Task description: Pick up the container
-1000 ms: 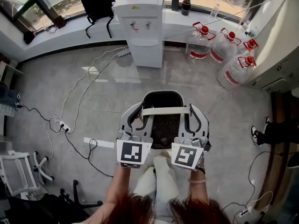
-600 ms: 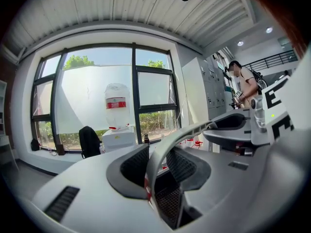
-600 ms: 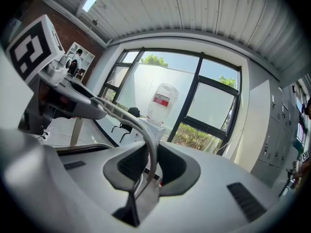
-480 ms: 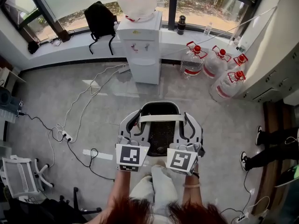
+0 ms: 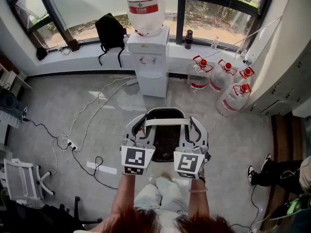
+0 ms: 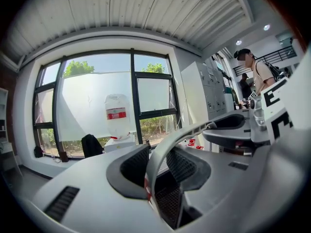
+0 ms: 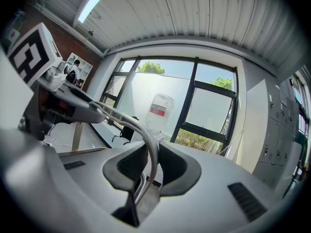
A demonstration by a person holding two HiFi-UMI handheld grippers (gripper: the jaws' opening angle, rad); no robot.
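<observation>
Two tools, both clamped on the container (image 5: 167,111), one on each side of its near end.

Left tool (image 5: 133,143): jaws narrow, pads pressed on the thin grey rim strip. The left gripper view shows the strip running up between the pads, dark mesh just beyond the tips.

Between the tools: the container hangs directly ahead of the tips, held only by the two grips. The floor (image 5: 97,110) lies well below it with nothing under it that I can see.

Right tool (image 5: 198,148): jaws narrow too, on the matching rim strip. They have just been opening slightly, but the right gripper view has the strip between the pads and touching them, so I read it as gripped.

Progress: the pick-up looks essentially done, since the container is off the floor and carried level between both tools. At most what's left is keeping it steady, or setting it somewhere if that is wanted. The right grip looks the looser of the two, so I'd watch it.

Orientation: upright, mouth facing up, mesh bottom facing down. The long axis, as far as I can judge, runs straight away from the tool tips toward the water dispenser (image 5: 148,57). The pale cross-band near the far end runs side to side, from the left tool's side to the right's.
</observation>
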